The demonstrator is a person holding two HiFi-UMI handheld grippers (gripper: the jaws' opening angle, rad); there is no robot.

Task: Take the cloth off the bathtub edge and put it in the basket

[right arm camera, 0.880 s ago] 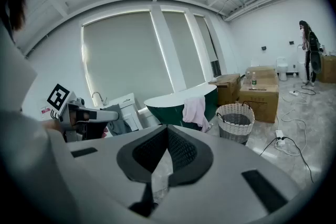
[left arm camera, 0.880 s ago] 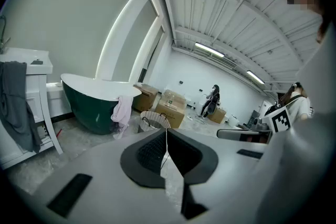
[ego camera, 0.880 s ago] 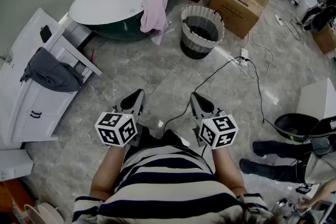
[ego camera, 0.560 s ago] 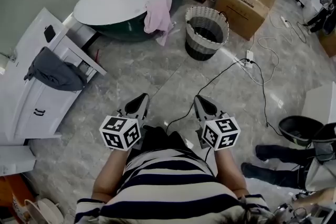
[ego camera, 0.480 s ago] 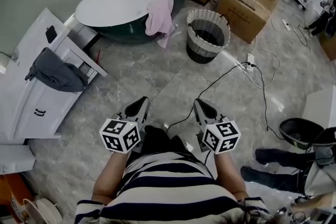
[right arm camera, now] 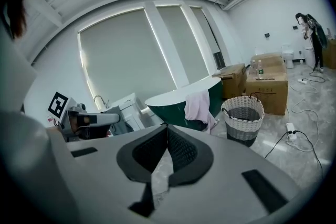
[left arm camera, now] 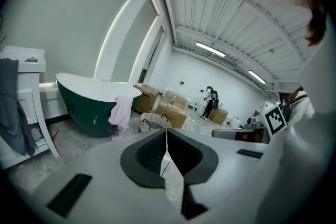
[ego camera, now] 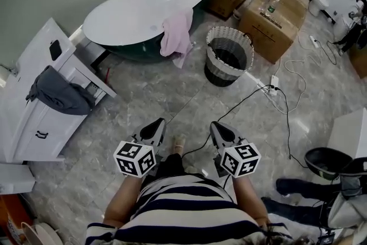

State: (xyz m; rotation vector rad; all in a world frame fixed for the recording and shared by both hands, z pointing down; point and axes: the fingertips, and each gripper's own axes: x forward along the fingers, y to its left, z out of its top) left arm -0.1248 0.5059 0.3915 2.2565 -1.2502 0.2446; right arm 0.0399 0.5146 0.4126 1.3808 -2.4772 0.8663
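Observation:
A pink cloth [ego camera: 176,36] hangs over the near edge of the white-and-green bathtub [ego camera: 137,6], far ahead of me. The woven basket [ego camera: 229,55] stands on the floor just right of it. The cloth [left arm camera: 122,113] [right arm camera: 199,106], tub [left arm camera: 84,105] [right arm camera: 176,99] and basket [left arm camera: 155,122] [right arm camera: 243,117] show small in both gripper views. My left gripper [ego camera: 159,123] and right gripper [ego camera: 214,126] are held close to my body, side by side, both shut and empty, well short of the tub.
A white cabinet [ego camera: 40,94] with a grey garment [ego camera: 57,92] draped on it stands at the left. Cardboard boxes [ego camera: 272,11] sit behind the basket. A black cable [ego camera: 246,97] and a power strip [ego camera: 274,83] lie on the marble floor. A person's legs [ego camera: 298,192] are at the lower right.
The view has shifted toward the tub and basket, which sit slightly lower and larger in frame. Both grippers stay shut and keep their places before my body.

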